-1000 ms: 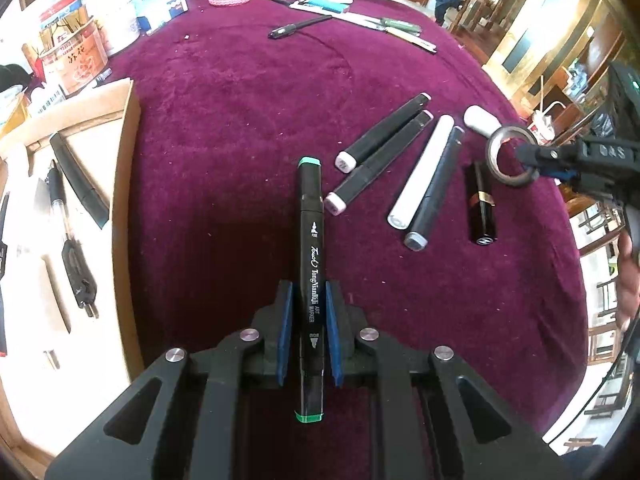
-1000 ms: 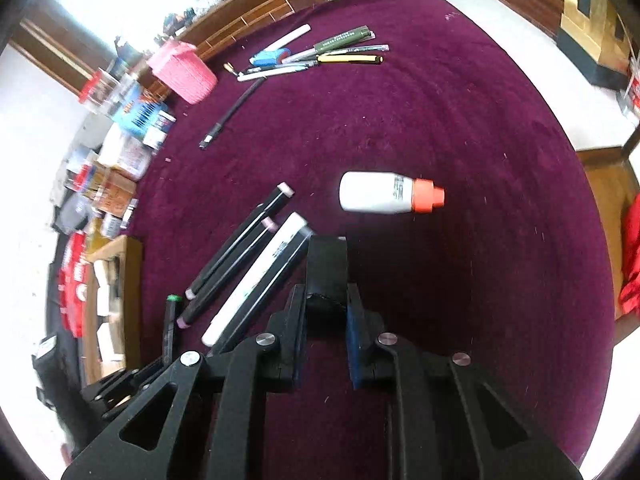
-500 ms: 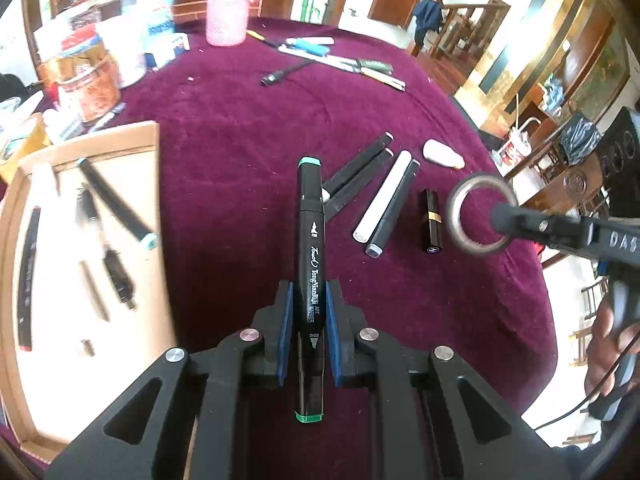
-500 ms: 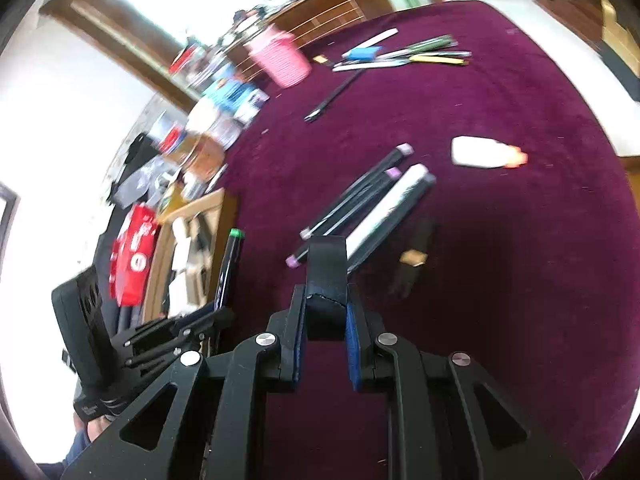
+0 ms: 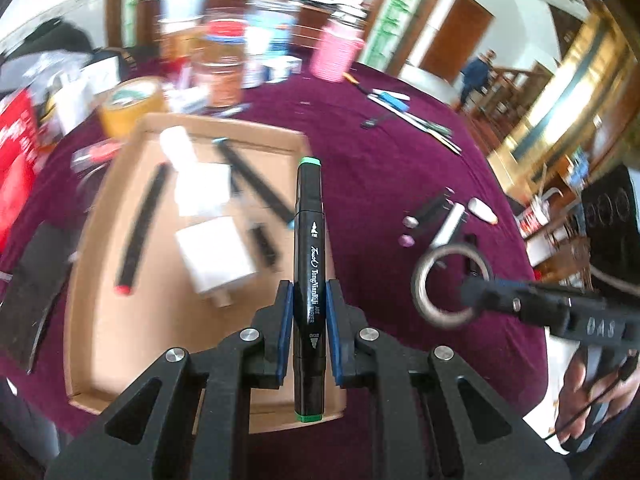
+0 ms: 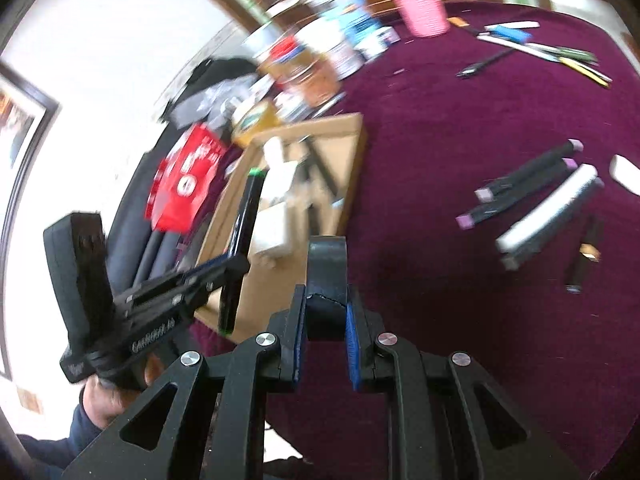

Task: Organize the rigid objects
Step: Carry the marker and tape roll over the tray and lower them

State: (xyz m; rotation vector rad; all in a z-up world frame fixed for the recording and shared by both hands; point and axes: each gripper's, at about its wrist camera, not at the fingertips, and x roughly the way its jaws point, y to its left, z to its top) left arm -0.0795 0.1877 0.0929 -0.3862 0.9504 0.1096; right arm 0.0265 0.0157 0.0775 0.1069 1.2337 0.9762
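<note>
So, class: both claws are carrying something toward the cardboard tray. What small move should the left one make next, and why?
Probably lower the left claw over a bare patch of the cardboard tray and then let go. It is shut on the green-capped marker, which hangs above the tray's near right side, where other pens already lie.

I count two grippers, left (image 5: 308,312) and right (image 6: 325,312). One green-capped marker (image 5: 308,240), one tape ring (image 5: 452,284), one cardboard tray (image 5: 120,320) at nine o'clock, one pink cup (image 5: 336,56) at twelve.
</note>
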